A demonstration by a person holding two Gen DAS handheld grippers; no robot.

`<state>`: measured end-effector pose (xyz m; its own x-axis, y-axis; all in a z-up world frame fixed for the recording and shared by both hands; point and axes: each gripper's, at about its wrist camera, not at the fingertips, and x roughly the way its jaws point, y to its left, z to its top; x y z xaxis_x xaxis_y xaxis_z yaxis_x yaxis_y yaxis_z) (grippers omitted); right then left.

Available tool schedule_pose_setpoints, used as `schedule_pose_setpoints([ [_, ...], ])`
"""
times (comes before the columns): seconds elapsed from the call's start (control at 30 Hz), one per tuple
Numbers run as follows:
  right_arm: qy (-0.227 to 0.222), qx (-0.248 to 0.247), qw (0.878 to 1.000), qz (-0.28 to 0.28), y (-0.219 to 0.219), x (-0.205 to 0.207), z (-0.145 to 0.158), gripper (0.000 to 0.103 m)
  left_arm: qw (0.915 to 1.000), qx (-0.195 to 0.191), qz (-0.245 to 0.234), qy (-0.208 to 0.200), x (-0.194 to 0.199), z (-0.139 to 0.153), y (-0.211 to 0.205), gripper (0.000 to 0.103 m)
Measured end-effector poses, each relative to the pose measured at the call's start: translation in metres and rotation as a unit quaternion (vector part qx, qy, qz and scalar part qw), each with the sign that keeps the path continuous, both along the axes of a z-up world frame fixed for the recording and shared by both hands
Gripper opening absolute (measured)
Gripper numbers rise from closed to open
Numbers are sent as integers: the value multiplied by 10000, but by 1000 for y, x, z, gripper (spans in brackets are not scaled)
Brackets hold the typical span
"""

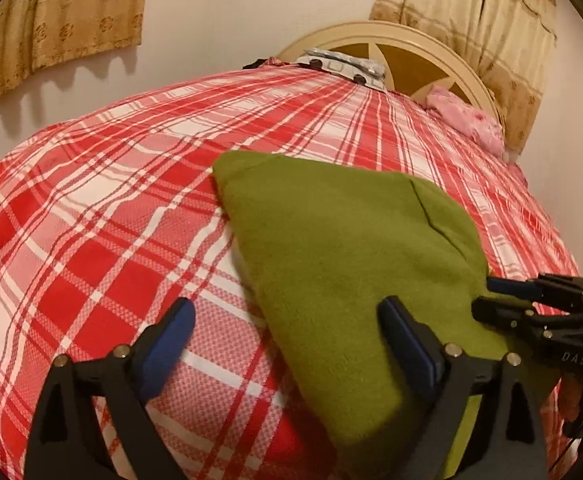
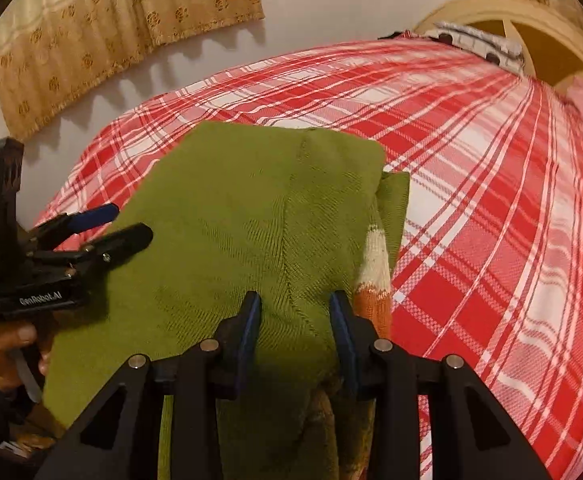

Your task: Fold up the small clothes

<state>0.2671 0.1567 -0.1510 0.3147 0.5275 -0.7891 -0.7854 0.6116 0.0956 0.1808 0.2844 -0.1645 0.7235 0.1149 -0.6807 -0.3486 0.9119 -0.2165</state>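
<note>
A green knitted garment (image 1: 343,248) lies folded on the bed's red plaid cover (image 1: 91,208), in the lower middle of both views. The left tool (image 1: 287,320) stands wide apart, one finger over the plaid, the other over the garment's edge, gripping nothing. The right tool (image 2: 295,320) is partly apart with green cloth between its fingers; whether the pads press it I cannot tell.
</note>
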Motion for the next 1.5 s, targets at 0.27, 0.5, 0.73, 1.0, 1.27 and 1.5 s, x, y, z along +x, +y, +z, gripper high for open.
schedule_pose_setpoints([
  [0.27, -518, 539, 9962, -438, -42, -45, 40, 56, 9980, 341, -58, -526, -48, 47, -31, 95],
  [0.5, -1184, 792, 9874, -687, -67, -93, 82, 57, 9938, 543, -165, -955, -80, 78, -52, 97],
  [0.73, -1338, 924, 9804, -1112, -84, -117, 98, 58, 9916, 555, -304, -1130, -93, 91, -63, 97],
  [1.0, -1387, 1071, 9754, -1340, -96, -136, 105, 58, 9879, 579, -350, -1393, -105, 106, -72, 97],
  [1.27, -1519, 1193, 9713, -1392, -105, -152, 118, 58, 9865, 580, -485, -1450, -109, 111, -84, 97],
  [1.5, -1641, 1249, 9677, -1452, -115, -167, 127, 59, 9841, 623, -586, -1557, -114, 120, -95, 101],
])
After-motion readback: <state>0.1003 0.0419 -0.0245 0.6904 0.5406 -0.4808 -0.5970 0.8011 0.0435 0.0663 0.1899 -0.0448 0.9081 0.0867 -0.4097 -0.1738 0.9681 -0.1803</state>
